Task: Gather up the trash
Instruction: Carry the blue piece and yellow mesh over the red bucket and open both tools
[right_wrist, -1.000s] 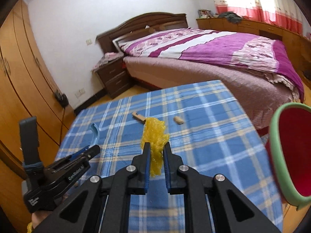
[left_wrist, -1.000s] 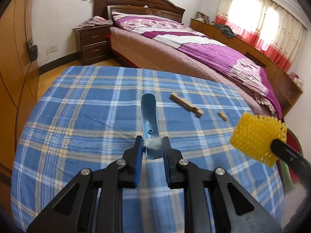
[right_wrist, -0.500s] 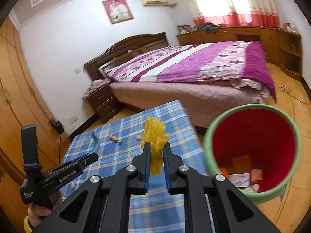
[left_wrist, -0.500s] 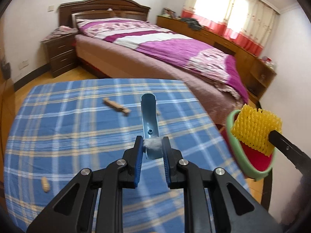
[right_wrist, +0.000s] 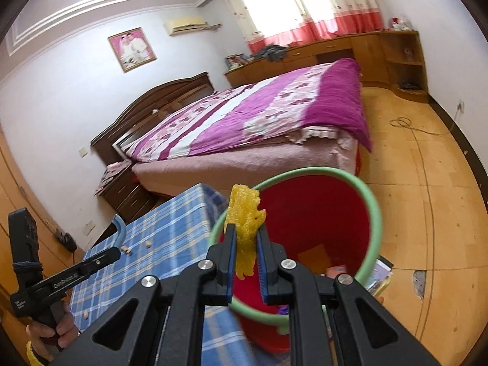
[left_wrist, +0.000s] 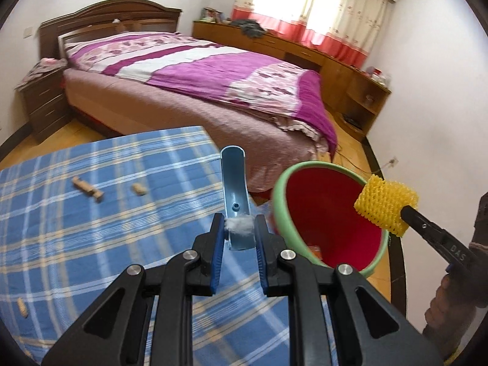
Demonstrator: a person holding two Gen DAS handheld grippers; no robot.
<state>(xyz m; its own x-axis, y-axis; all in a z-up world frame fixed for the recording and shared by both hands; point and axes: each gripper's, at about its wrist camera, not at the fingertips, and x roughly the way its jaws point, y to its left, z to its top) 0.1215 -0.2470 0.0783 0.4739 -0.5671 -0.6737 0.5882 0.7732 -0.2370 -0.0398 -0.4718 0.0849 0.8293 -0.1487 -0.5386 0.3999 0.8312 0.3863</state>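
My left gripper [left_wrist: 239, 228] is shut on a curved blue plastic strip [left_wrist: 234, 189] with a tuft of white fluff [left_wrist: 239, 225], held over the table's right edge beside the bin. My right gripper [right_wrist: 245, 244] is shut on a yellow foam net [right_wrist: 245, 222] and holds it over the rim of the red bin with a green rim [right_wrist: 376, 213]. In the left wrist view the net [left_wrist: 385, 209] hangs over the bin [left_wrist: 282, 213]. Paper scraps lie in the bin's bottom.
A table with a blue plaid cloth [left_wrist: 91, 228] carries a wooden clothespin [left_wrist: 88, 188] and small peanut-like bits [left_wrist: 138, 189]. A bed with a purple cover [left_wrist: 213, 82] stands behind. Wooden floor [right_wrist: 427, 183] lies right of the bin.
Both grippers have swung right from over the table toward the bin. The yellow net is now above the bin's opening and the blue strip is at the table's edge.
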